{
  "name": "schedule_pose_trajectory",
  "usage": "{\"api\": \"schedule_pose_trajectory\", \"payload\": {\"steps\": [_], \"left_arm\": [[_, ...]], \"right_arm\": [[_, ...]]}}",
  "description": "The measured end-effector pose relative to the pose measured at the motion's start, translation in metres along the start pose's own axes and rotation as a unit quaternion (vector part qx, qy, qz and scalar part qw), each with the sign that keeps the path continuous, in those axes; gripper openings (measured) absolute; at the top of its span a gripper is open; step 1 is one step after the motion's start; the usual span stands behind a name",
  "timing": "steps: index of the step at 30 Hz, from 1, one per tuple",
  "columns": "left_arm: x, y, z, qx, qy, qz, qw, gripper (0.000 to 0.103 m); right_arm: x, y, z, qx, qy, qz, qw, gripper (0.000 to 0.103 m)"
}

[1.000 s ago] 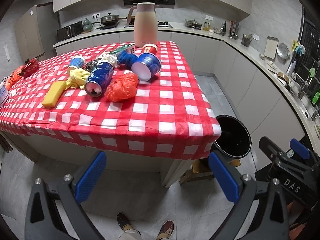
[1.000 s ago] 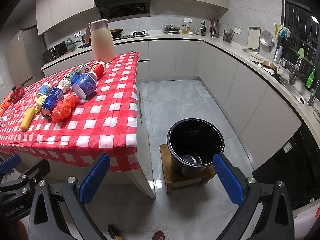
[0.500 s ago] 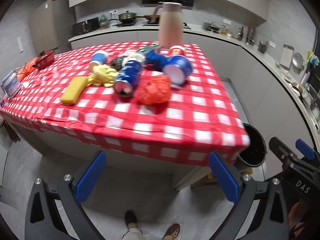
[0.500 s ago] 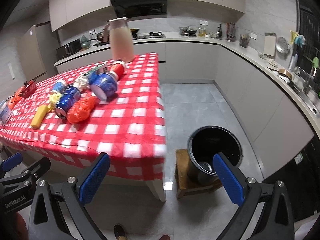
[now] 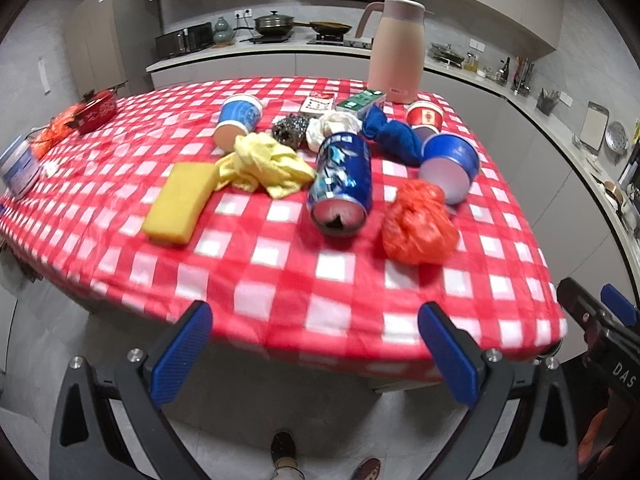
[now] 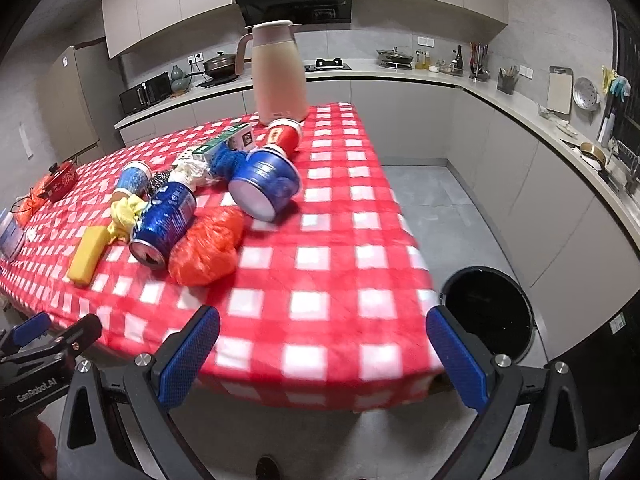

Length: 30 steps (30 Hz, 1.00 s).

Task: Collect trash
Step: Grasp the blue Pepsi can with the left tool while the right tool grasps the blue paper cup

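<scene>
From the left wrist view, the left gripper (image 5: 314,344) is spread wide with nothing between its blue ribbed pads, held off the near edge of the table (image 5: 280,292), whose glossy red-and-white checked cloth blurs toward that edge. The trash lies in a loose cluster on the cloth. A dented blue can (image 5: 341,184) lies on its side, open end toward the camera; its print is too smeared to read. Just right of it sits a crumpled orange plastic bag (image 5: 418,229), and behind that a blue paper cup (image 5: 450,168) tipped over. A yellow sponge block (image 5: 181,200) touches a rumpled yellow cloth (image 5: 266,164). Farther back are a metal scourer (image 5: 290,130), a wad of white paper (image 5: 334,126), a twisted blue rag (image 5: 394,136), a red paper cup (image 5: 424,118) and a green carton (image 5: 362,104), partly hidden. A tall pink jug (image 5: 396,50) stands at the far edge. Only part of the right gripper (image 5: 618,310) shows at the frame's right edge.

From the right wrist view, the right gripper (image 6: 324,350) is likewise wide apart and empty, short of the table (image 6: 328,312). The cloth's corner covers part of the rim of a round black bin (image 6: 490,312) on the floor; its inside is too dark to make out. The can (image 6: 164,224), orange bag (image 6: 208,246) and blue cup (image 6: 266,184) lie touching in a row.
</scene>
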State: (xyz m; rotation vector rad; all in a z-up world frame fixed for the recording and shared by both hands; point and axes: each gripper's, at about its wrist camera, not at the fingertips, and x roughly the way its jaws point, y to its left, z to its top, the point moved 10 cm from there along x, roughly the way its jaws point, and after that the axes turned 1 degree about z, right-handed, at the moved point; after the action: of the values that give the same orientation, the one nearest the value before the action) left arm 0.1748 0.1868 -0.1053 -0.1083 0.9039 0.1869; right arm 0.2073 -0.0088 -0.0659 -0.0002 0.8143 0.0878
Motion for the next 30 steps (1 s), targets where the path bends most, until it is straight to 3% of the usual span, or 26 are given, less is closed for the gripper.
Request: {"api": "schedule_pose_trajectory", "payload": {"steps": [9,18,24,30], "left_arm": [[0.036,0.002,0.038,0.015,-0.006,-0.013,0.9998,0.103],[0.06,-0.007,0.063,0.02,-0.01,-0.024,0.9995,0.103],[0.081,-0.013,0.086,0.018,-0.017,-0.03,0.9992,0.102],[0.1,-0.018,0.091,0.024,-0.005,-0.041,0.9989,0.092]], "right_arm": [[0.039,0.026,0.025,0.008,0.004,0.006,1.0,0.103],[0.068,0.025,0.046,0.012,0.007,-0.001,1.0,0.103],[0.095,0.03,0.078,0.02,0.0,0.006,1.0,0.103],[0.121,0.038,0.096,0.023,0.007,0.013,1.0,0.103]]}}
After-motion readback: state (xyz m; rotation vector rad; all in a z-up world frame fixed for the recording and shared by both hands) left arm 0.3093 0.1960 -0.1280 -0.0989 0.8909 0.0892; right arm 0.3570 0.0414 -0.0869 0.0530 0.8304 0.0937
